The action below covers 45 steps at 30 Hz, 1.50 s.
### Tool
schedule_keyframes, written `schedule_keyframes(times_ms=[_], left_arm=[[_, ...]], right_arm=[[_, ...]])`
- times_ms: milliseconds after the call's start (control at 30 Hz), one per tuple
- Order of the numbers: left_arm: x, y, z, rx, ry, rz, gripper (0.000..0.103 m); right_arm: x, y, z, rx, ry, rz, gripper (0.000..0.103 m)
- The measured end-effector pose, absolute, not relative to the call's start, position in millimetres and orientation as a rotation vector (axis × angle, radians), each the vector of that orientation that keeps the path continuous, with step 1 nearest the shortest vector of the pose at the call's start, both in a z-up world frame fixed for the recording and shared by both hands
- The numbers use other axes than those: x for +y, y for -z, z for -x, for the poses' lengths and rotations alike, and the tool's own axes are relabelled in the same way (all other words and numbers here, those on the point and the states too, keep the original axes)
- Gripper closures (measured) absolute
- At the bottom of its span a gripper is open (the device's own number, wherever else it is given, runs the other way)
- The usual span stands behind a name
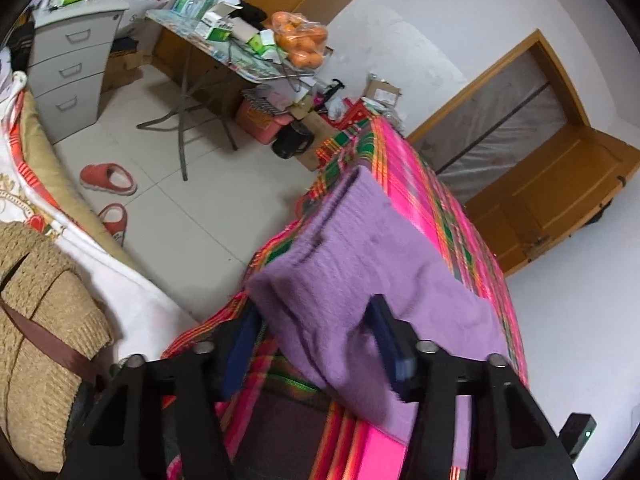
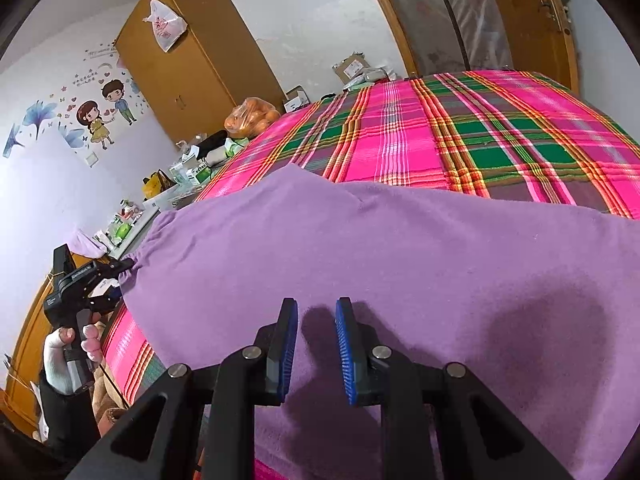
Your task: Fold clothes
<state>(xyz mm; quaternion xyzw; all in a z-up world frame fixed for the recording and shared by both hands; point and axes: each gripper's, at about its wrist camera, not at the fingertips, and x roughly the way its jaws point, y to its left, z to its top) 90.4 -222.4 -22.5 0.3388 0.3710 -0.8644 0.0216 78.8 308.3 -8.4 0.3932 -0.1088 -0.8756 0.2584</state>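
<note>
While the left gripper (image 1: 316, 344) straddles the near corner of the purple garment (image 1: 360, 256), its jaws stand parted with the cloth between them. One blue pad (image 1: 386, 332) lies against the fabric at about 3 o'clock of the bunched edge; the other sits below it at 9 o'clock. From the left wrist view I cannot tell whether both pads press. In the right wrist view the same tool (image 2: 120, 276) appears at 9 o'clock, its tips at the gathered, puckered edge of the garment, which suggests a pinch there, though it is too small to confirm.

The right gripper (image 2: 316, 344) hovers over the garment with its jaws ajar and nothing between them; only its shadow falls on the cloth.

The garment lies spread on the pink and green plaid bedcover (image 2: 460, 136), reaching from the right tool toward 12 o'clock and running long from 9 to 3 o'clock. In my judgement the left hand (image 2: 68, 348) works the 9 o'clock end, and the fold would carry that end toward 3 o'clock.

No brand reads clearly: the white bag (image 2: 164, 24) hanging on the wardrobe (image 2: 188, 68) bears red print too small to read, and the boxes on the folding table (image 1: 192, 36) are illegible.
</note>
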Motion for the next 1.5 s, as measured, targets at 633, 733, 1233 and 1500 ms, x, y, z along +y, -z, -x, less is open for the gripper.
schedule_keyframes(times_ms=[633,733,1233,1500], left_arm=[[-229.4,19.8,-95.3,1.322,2.665,-0.959,0.073],[-228.6,19.3,-95.2,1.317,2.668,-0.949,0.073],[-167.1,-64.3,-81.1,1.013,3.025,-0.802,0.081],[-104.7,-103.1,-68.2,0.851,3.248,-0.81,0.082]], right_arm=[[313.9,11.9,-78.7,-0.354,2.348,-1.058,0.083],[315.0,12.2,-78.6,-0.357,2.344,-1.057,0.083],[320.8,10.4,-85.5,-0.371,2.357,-1.05,0.083],[325.9,10.6,-89.9,-0.389,2.36,-1.039,0.083]])
